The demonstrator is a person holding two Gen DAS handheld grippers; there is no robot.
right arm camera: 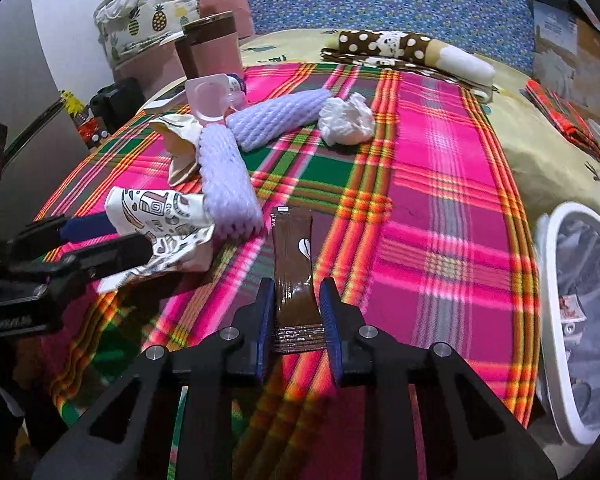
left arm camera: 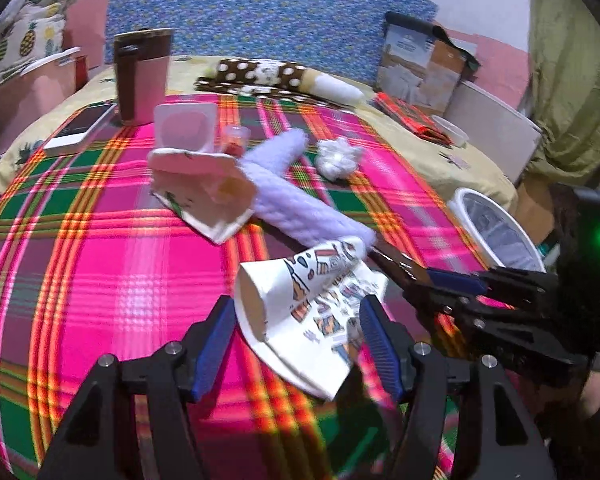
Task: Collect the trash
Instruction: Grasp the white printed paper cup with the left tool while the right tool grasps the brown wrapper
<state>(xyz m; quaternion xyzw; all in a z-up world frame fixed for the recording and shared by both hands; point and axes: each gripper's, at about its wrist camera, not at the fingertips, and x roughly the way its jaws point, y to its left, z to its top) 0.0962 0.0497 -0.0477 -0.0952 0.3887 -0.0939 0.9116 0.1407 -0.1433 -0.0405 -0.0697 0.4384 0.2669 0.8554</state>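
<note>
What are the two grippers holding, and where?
The right gripper pinches the brown sachet near its bottom end. The left gripper straddles the crushed paper cup, not clamped.

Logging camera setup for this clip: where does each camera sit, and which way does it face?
Left wrist: rides the left tool, looking forward over the plaid tablecloth; its fingers bracket a flattened patterned paper cup; the right tool enters from the right.
Right wrist: rides the right tool, facing forward, its fingers bracketing a brown sachet; the left tool enters from the left.
Shared: paper cup, purple foam nets, crumpled tissue, white-rimmed bin.
</note>
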